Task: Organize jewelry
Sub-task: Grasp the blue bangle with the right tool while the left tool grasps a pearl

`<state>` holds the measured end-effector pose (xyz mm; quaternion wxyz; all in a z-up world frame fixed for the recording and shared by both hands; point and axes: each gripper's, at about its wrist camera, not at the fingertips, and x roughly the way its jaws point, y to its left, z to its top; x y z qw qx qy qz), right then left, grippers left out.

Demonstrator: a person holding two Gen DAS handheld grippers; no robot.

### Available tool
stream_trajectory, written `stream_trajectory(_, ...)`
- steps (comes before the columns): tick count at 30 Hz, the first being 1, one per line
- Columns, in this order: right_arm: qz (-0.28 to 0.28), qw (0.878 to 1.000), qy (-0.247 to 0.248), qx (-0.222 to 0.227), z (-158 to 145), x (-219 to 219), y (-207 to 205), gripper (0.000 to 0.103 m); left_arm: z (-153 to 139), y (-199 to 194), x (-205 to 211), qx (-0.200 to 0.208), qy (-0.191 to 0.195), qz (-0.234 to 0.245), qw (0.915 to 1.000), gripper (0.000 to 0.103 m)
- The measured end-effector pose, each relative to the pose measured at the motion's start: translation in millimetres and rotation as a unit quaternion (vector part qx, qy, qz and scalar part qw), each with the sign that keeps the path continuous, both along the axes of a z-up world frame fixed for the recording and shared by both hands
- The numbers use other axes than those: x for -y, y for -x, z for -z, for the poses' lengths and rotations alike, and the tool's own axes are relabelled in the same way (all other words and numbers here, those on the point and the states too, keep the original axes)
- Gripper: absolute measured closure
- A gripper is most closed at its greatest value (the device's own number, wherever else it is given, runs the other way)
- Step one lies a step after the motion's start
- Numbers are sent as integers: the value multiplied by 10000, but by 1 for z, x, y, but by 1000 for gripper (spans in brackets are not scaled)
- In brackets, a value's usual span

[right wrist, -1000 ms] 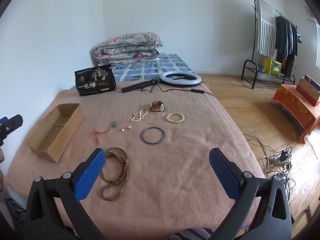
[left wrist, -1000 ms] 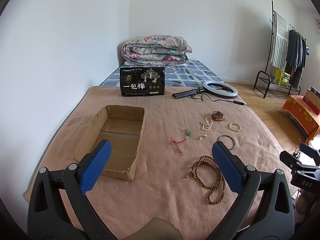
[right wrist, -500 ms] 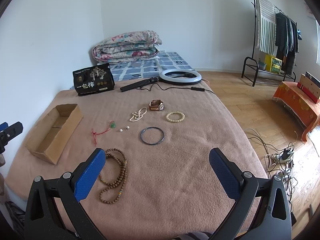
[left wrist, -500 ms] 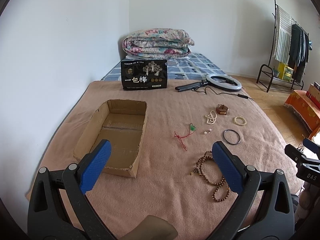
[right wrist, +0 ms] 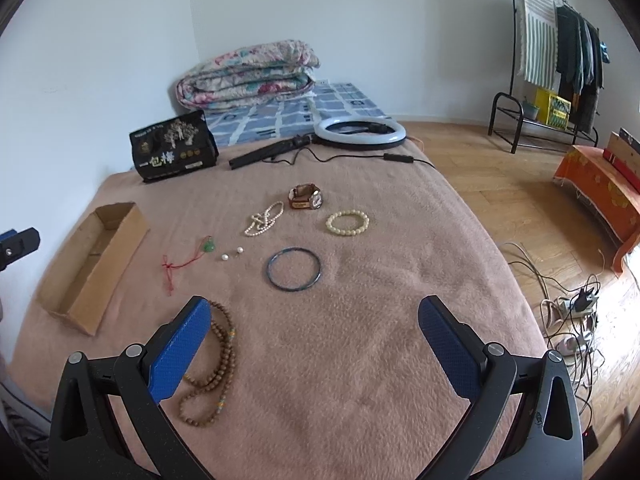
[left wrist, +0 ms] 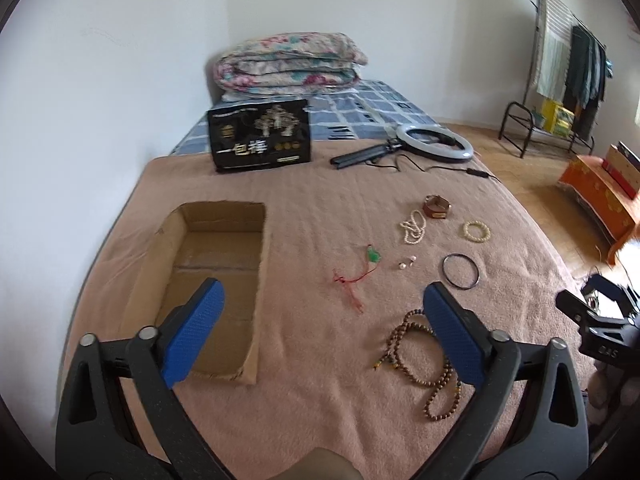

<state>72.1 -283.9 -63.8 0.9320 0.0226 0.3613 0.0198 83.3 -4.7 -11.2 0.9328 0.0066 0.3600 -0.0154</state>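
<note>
I hold my left gripper (left wrist: 320, 320) and right gripper (right wrist: 314, 330) wide open and empty above the blanket (right wrist: 360, 360), since the jewelry, wooden bead necklace (right wrist: 212, 376) nearest, lies loose right of the empty cardboard box (left wrist: 208, 276).

My left tool (left wrist: 320, 332) hangs wide open over the bed (left wrist: 320, 392), cardboard box (left wrist: 216, 280) left, wooden bead necklace (left wrist: 416, 364) right.
</note>
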Motion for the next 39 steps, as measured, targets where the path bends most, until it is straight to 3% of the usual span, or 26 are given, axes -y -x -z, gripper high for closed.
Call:
stream_trajectory(5, 60, 9997, 187, -121, 14, 2, -30, 0, 12, -27, 17, -165, -114, 409, 9990, 14)
stream_trajectory(11, -8, 9982, 291, -532, 42, 5, -75, 0, 42, -60, 40, -468, -136, 944, 9943, 44)
stream_trajectory(15, -181, 9964, 299, -778, 58, 5, -97, 1, 71, -84, 51, -785, 107, 1128, 9905, 55)
stream_trajectory(18, -613, 9937, 176, -919, 71, -1, -110, 1, 91, -101, 61, -960, 163, 1272, 9871, 67)
stream_trajectory(24, -1057, 9882, 307, -1062, 94, -17, -126, 1, 118, -122, 79, -1068, 294, 1651, 9800, 76)
stream_trajectory(31, -1077, 9870, 271, -1162, 107, -15, -139, 1, 149, -148, 89, -1281, 471, 1731, 9754, 88)
stream_trajectory(39, -1061, 9872, 226, -1167, 110, -12, -141, 1, 163, -162, 93, -1249, 429, 1682, 9769, 89)
